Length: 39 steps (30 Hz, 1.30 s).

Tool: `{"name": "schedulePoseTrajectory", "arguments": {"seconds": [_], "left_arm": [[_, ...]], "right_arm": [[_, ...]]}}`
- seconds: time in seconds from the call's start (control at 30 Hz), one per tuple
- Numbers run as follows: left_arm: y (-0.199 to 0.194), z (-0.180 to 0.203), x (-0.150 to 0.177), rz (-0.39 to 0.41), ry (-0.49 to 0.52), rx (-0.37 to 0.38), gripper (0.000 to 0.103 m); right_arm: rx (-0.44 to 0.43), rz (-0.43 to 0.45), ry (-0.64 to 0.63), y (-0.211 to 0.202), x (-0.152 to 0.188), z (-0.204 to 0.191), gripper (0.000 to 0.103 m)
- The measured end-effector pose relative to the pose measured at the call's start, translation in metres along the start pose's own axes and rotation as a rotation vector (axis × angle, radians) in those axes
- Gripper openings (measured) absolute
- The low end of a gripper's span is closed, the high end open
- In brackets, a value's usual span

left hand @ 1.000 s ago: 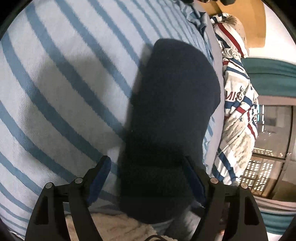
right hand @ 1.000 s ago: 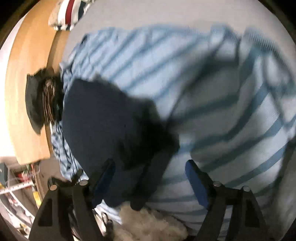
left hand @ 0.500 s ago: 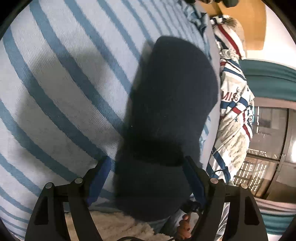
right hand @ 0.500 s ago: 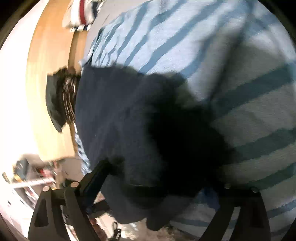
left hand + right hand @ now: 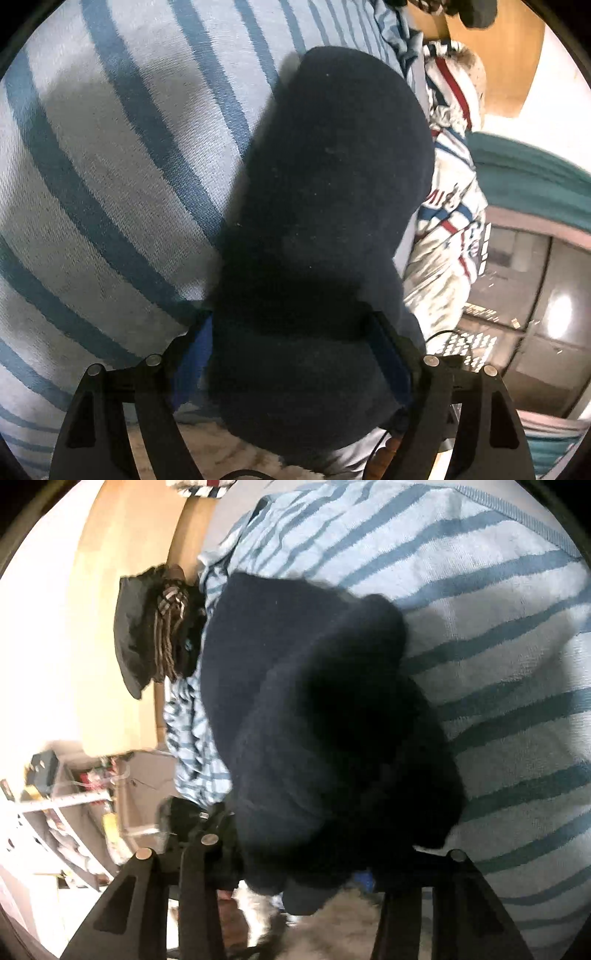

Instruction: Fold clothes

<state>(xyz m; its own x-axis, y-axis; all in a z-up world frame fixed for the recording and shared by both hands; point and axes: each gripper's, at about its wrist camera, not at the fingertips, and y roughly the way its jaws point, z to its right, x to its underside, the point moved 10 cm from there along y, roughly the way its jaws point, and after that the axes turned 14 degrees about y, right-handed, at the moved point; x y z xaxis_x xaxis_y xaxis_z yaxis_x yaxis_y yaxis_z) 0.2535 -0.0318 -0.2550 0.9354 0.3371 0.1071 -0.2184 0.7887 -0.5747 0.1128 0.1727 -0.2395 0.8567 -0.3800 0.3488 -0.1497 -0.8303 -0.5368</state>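
Navy knit garment (image 5: pixel 325 206) lies on the blue-striped towel (image 5: pixel 110 166), near end bunched between both tongs. Left tongs (image 5: pixel 295 354) spread wide astride it, pads at its sides, likely framing the edge for a pinch. Right tongs (image 5: pixel 332 860) buried in fabric, can't tell if clamped. Star-print clothes (image 5: pixel 450 206) heaped alongside

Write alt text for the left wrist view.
A dark navy garment lies on a blue-striped towel, its near end between the open fingers of the left claw. A red, white and blue cloth lies at right.
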Motion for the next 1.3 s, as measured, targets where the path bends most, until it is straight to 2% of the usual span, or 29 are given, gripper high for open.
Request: {"name": "schedulePoseTrajectory", "arguments": {"seconds": [0.1,0.17,0.37,0.5,0.57,0.6,0.67,0.73,0.8,0.9,0.93,1.03,1.1,1.2,1.3], "left_arm": [[0.001,-0.004,0.003,-0.003,-0.052,0.058,0.084],[0.003,-0.006,0.006,-0.005,-0.079,0.088,0.084],[0.016,-0.002,0.01,-0.016,-0.156,0.141,0.085],[0.023,0.002,0.01,-0.041,-0.199,0.187,0.085],[0.012,0.0,0.006,-0.001,-0.219,0.188,0.085],[0.002,-0.001,0.002,0.027,-0.198,0.142,0.085],[-0.023,-0.002,-0.011,0.095,-0.122,0.016,0.085],[-0.044,0.012,-0.027,0.144,0.005,-0.117,0.085],[-0.055,0.032,-0.044,0.155,0.149,-0.248,0.085],[-0.058,0.065,-0.072,0.126,0.44,-0.465,0.085],[-0.05,0.082,-0.08,0.103,0.553,-0.515,0.085],[-0.03,0.104,-0.089,0.057,0.713,-0.559,0.085],[-0.018,0.118,-0.095,0.026,0.812,-0.583,0.085],[-0.001,0.127,-0.105,-0.014,0.88,-0.6,0.085],[0.016,0.133,-0.12,-0.062,0.888,-0.582,0.085]], "right_arm": [[-0.068,-0.001,0.022,0.0,-0.004,-0.018,0.043],[-0.045,0.009,-0.007,-0.001,-0.003,-0.022,0.043],[-0.053,0.009,-0.001,0.0,0.001,-0.03,0.043],[-0.042,0.028,0.012,0.001,-0.012,-0.031,0.042],[-0.007,0.043,0.004,0.0,-0.016,-0.024,0.042],[0.018,0.051,-0.003,0.002,-0.018,-0.02,0.043],[0.068,0.065,-0.017,0.003,-0.02,-0.005,0.046],[0.1,0.064,0.01,0.004,-0.018,0.015,0.065],[0.107,0.057,0.068,0.005,-0.011,0.032,0.084],[0.053,0.028,0.096,0.014,0.002,0.035,0.087],[0.056,0.017,0.1,0.019,0.005,0.037,0.089],[0.097,-0.032,0.14,0.036,0.01,0.049,0.089],[0.066,-0.038,0.193,0.041,0.007,0.056,0.089],[-0.007,0.002,0.242,0.043,-0.004,0.059,0.089],[-0.069,0.013,0.203,0.044,-0.009,0.047,0.059]]}}
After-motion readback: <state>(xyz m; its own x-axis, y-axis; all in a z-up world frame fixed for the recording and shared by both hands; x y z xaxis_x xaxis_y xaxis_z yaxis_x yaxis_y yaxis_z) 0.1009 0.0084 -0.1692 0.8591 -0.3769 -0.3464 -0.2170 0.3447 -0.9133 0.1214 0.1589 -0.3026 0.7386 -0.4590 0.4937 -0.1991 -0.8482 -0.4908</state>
